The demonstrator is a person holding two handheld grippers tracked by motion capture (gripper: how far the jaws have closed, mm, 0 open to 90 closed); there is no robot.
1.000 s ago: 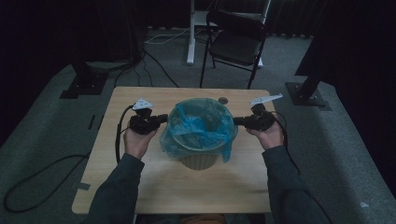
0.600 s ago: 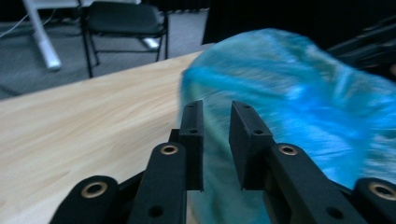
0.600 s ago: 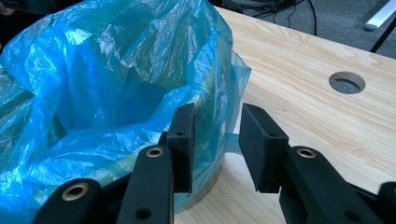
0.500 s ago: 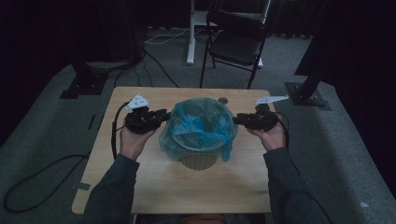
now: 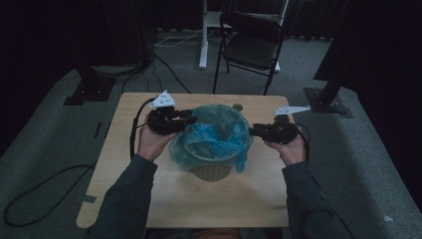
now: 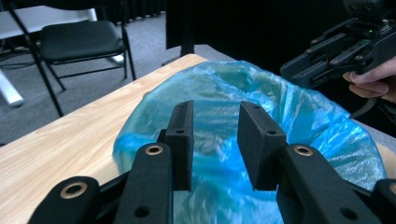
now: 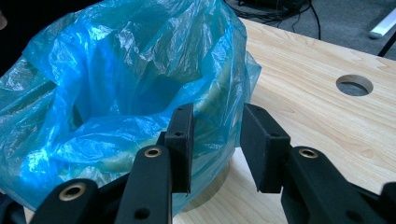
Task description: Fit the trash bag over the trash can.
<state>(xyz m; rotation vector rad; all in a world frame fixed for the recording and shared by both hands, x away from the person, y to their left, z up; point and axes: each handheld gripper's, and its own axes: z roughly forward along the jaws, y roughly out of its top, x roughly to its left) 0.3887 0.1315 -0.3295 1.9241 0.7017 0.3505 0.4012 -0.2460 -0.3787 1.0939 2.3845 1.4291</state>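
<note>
A blue plastic bag [image 5: 214, 134] lines a small beige bin [image 5: 211, 172] in the middle of the wooden table [image 5: 199, 204]. My left gripper [image 5: 191, 118] hovers at the bag's left rim. Its jaws have just been opening, and in the left gripper view [image 6: 215, 119] they stand apart above the bag [image 6: 280, 107] without touching it. My right gripper [image 5: 253, 131] sits at the right rim. Its jaws have also just been opening; in the right gripper view [image 7: 215, 119] the bag's edge [image 7: 116, 70] lies beside the left jaw, unpressed. The right gripper [image 6: 327, 56] appears across the bag in the left gripper view.
A round hole [image 5: 238, 107] in the table lies just behind the bin, also seen as the hole [image 7: 354, 85] in the right gripper view. A black folding chair [image 5: 251, 45] and stand bases sit on the grey floor beyond the table. Cables trail at the left.
Both grippers have opened and let go of the bag's rim. The left gripper has lifted and shifted slightly toward the bin. The right hand has stayed about where it was.
</note>
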